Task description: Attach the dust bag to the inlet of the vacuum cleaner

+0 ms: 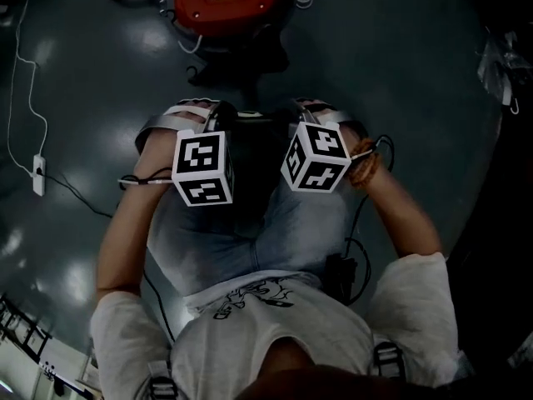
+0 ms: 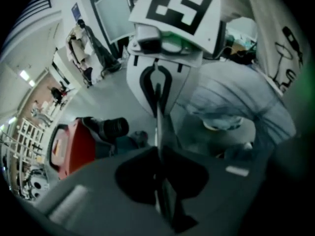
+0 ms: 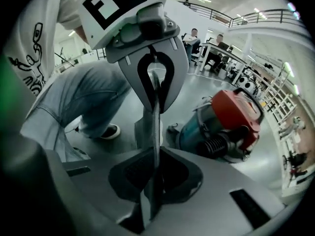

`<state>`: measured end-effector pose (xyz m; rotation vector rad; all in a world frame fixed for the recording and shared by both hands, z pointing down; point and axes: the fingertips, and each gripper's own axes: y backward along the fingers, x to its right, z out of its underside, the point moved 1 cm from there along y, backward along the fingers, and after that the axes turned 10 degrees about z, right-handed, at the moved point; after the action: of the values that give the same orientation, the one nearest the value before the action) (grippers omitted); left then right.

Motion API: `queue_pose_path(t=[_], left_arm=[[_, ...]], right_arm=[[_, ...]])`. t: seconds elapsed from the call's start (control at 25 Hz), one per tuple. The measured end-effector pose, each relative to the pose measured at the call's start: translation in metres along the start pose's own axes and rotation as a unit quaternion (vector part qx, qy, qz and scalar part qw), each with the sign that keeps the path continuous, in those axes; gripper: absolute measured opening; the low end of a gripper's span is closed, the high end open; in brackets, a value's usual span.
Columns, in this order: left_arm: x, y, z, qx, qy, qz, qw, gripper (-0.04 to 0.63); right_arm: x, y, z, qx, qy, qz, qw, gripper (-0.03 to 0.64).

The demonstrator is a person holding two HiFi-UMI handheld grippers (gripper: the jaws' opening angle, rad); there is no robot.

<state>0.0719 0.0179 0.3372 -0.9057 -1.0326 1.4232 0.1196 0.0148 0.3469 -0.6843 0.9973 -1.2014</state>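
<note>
You held the thin grey dust bag (image 3: 153,119) edge-on, the left gripper (image 2: 160,173) and right gripper (image 3: 153,178) each pinched narrowly on it. It was well apart from the red-and-teal vacuum cleaner (image 1: 225,2), which stood on the glossy dark grey hall floor (image 1: 400,52).

I hold my left tongs (image 2: 160,156) and right tongs (image 3: 153,156) side by side over my knees, tips angled steeply down and facing each other, both pairs of jaws pinched together on one thin sheet (image 3: 145,127), with my forearms (image 1: 125,232) bent inward.
</note>
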Motion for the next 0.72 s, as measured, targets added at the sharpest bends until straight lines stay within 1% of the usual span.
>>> queue_pose_path(t=[0.12, 0.24, 0.36, 0.48, 0.6, 0.72], left_arm=[[-0.026, -0.010, -0.019, 0.014, 0.016, -0.019, 0.9996, 0.029], [-0.054, -0.013, -0.027, 0.026, 0.041, -0.039, 0.9981, 0.028], [-0.074, -0.013, -0.027, 0.021, 0.053, -0.064, 0.9963, 0.028], [-0.082, -0.016, -0.025, 0.013, 0.051, -0.078, 0.9956, 0.030], [-0.085, -0.023, -0.026, 0.024, 0.055, -0.081, 0.9950, 0.029], [-0.093, -0.024, -0.029, 0.038, 0.052, -0.100, 0.9930, 0.028]], right_arm=[[0.030, 0.004, 0.023, -0.024, 0.006, 0.044, 0.999, 0.034], [0.056, 0.001, 0.035, -0.039, 0.016, 0.083, 0.996, 0.034], [0.076, -0.004, 0.038, -0.039, 0.026, 0.114, 0.992, 0.034], [0.082, -0.011, 0.041, -0.034, 0.030, 0.115, 0.992, 0.035], [0.086, -0.019, 0.047, -0.039, 0.027, 0.111, 0.993, 0.035], [0.096, -0.021, 0.052, -0.048, 0.023, 0.115, 0.992, 0.035]])
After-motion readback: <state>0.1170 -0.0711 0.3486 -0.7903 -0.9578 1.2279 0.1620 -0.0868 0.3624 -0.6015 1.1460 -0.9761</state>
